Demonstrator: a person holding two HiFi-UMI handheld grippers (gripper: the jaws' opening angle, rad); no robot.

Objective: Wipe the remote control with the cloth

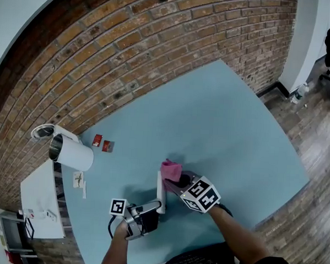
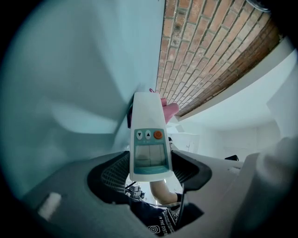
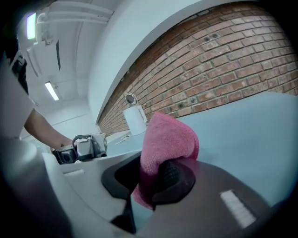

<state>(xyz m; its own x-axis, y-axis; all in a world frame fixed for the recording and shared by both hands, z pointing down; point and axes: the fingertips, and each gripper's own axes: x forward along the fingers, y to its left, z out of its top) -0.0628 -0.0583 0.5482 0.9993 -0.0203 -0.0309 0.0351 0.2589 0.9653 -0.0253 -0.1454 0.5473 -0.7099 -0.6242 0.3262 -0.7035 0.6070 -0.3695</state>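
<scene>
Left claw (image 2: 149, 168) clamped on the remote (image 2: 148, 135), jaws pinching its sides at the screen end. Right claw (image 3: 158, 179) clamped on the cloth (image 3: 167, 139), pink wad bulging out above the jaws.

Scene, big to small:
- Brick wall (image 1: 131, 44) runs behind everything.
- Counter (image 1: 221, 120): light blue top, mostly bare. Both claws are over its near edge.
- Wood floor (image 1: 311, 191) to the right.
- White side table (image 1: 37, 199) off the counter's left end.
- White cylinder (image 1: 73, 151) lies on its side at the counter's left corner, well apart from the claws.
- Remote (image 1: 160, 190): white, held off the counter. It sticks out past the left claw (image 1: 160, 203) towards the wall. Screen and three buttons face the left gripper view's camera, one of them orange.
- Cloth (image 1: 171, 170): in the right claw (image 1: 176, 181), right at the remote's far end on its right side. Left gripper view shows pink peeking from behind the remote's tip. Can't confirm actual contact.
- Two small red items (image 1: 102, 143) lie flat on the counter near the cylinder.
</scene>
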